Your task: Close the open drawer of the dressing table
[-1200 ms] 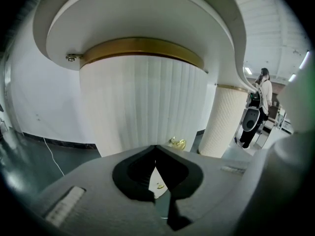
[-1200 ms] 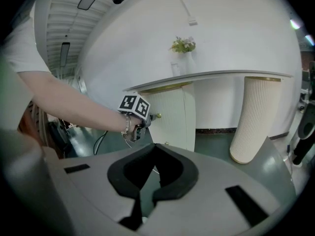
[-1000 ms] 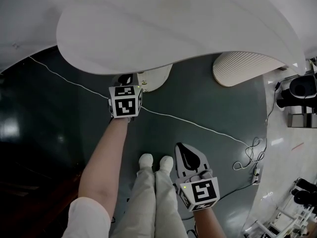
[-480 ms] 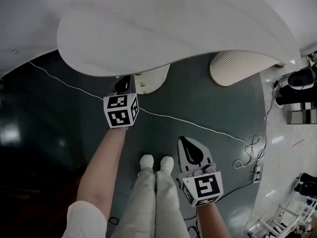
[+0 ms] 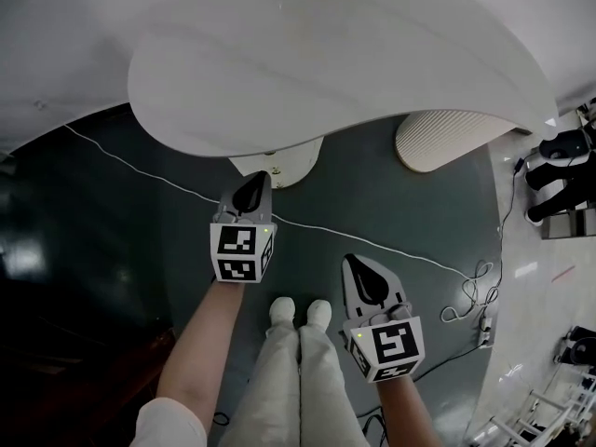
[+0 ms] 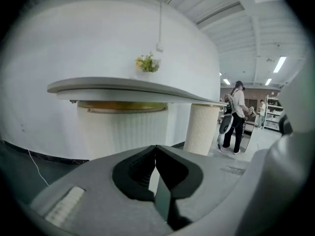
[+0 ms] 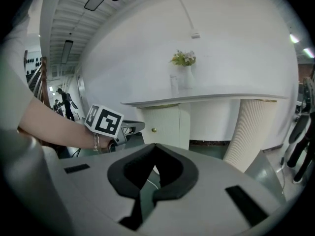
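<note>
Drawer front (image 5: 276, 164): white and ribbed, tucked under the near edge of the bench (image 5: 326, 54), with a small gold knob (image 7: 153, 130) showing in the right gripper view. Whether it sits fully home, cannot tell.

Left tool (image 5: 250, 189): jaws pressed together, nothing between them. It points at the drawer front and is just short of it; the right gripper view shows a small gap between its tip (image 7: 132, 127) and the knob.

Right tool (image 5: 368, 282): jaws also pressed together and empty. It is held lower and further back, well off the bench's near edge and beside the person's shoes (image 5: 298, 313).

Ribbed column (image 5: 447, 133) stands under the bench's right end. Vase with greenery (image 7: 183, 59) sits on the bench top by the wall. White cable (image 5: 372, 236) runs across the dark floor between the tools. Bystander (image 6: 237, 114) stands far off in the left gripper view.
</note>
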